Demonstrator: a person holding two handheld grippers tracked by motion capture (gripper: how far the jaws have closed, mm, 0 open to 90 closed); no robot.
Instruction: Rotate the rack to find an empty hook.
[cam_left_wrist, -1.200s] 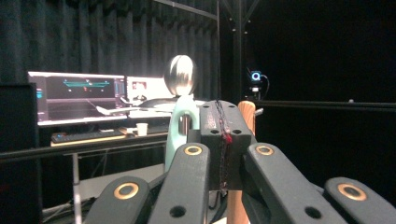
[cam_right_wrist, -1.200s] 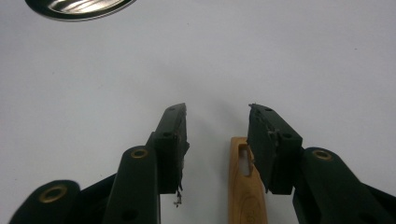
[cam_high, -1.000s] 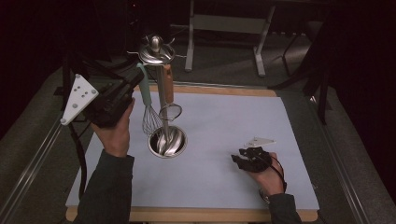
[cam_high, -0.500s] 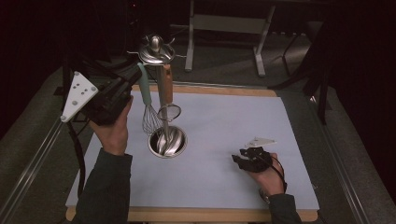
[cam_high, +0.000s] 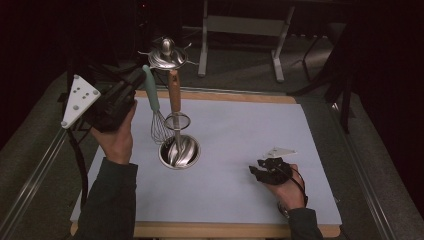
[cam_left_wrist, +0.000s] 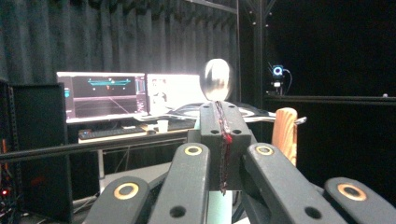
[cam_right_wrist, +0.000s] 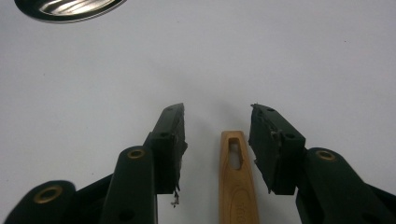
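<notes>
Barely any change from a second ago: my left claw (cam_high: 136, 82) has nudged slightly but stays clamped shut on the whisk (cam_high: 156, 114) by its green handle, beside the rack (cam_high: 167, 55) where the wooden-handled strainer (cam_high: 175, 107) hangs over the steel base (cam_high: 179, 151). I judge the whisk is mid-hang or mid-lift. Right claw (cam_right_wrist: 217, 123) hasn't moved, jaws apart, straddling the wooden handle (cam_right_wrist: 236, 177) lying on the surface (cam_high: 240, 130), not pinching it yet.
</notes>
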